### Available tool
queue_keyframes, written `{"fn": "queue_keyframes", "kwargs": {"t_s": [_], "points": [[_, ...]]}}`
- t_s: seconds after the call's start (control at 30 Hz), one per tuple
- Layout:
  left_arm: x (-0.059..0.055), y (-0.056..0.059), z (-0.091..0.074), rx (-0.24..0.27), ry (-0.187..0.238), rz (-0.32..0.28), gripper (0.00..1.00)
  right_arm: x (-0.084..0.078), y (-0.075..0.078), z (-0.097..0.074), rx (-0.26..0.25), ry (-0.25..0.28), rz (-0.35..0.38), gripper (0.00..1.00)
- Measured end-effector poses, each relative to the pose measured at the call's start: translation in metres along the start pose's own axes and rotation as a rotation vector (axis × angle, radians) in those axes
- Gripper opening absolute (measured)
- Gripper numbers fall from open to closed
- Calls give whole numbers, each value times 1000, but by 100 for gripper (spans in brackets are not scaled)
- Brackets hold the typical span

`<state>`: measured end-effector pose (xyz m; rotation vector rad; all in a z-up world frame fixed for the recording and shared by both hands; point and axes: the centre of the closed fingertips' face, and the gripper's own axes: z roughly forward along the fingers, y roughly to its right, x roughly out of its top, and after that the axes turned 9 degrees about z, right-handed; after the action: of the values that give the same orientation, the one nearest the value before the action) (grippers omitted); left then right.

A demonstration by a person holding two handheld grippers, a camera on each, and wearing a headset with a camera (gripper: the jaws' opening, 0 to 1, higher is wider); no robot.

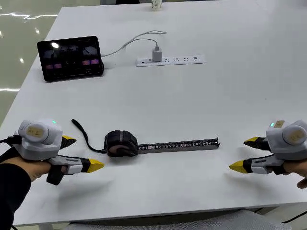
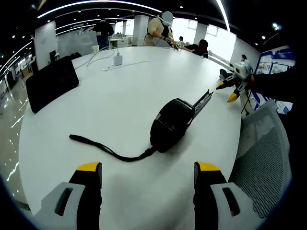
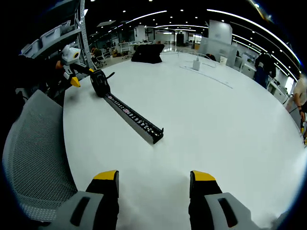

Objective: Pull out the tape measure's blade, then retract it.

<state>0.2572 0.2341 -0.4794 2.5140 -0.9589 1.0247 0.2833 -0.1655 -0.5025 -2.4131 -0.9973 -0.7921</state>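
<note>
I'm holding the L gripper (image 1: 81, 153) and R gripper (image 1: 245, 154) low over the near edge of the table (image 1: 201, 96), both w/ jaws spread wide and gripping nothing. Btwn them the tape case (image 1: 121, 143) is lying just ahead of my L jaws. The blade (image 1: 178, 145) is running out of it twd my right, long axis across me, roughly along the line joining the two grippers. The hook end (image 1: 217, 142) is pointing at the R gripper but stopping short, w/ bare table btwn. So the L is sitting nearer the case and the R nearer the hook, neither touching anything. The strap (image 1: 85, 137) is trailing off the case's other side, twd the L gripper.

I'm judging the pull-out as done, since the blade is lying extended, and the retract as what's left. That's prob. calling for the L to close on the case first.

The L gripper view is giving me the case end-on, strap looping across in front of my jaws, blade foreshortened behind. The R gripper view is giving the opposite: blade lengthwise w/ printed scale and upturned hook nearest, case far off. Further back, the head view is showing a tablet (image 1: 71, 58) and a power strip (image 1: 170, 60) w/ a charger (image 1: 157, 54) plugged in, well apart from the tape.
</note>
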Motion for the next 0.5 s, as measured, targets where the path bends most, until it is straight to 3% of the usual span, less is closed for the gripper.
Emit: {"fn": "queue_keyframes", "kwargs": {"t_s": [0.33, 0.5], "points": [[-7, -2, -21, 72, 63, -8, 78, -15, -1, -15, -31, 5, 27, 65], [-18, -6, -30, 98, 68, -60, 84, -21, -3, -23, -39, 18, 36, 68]]}}
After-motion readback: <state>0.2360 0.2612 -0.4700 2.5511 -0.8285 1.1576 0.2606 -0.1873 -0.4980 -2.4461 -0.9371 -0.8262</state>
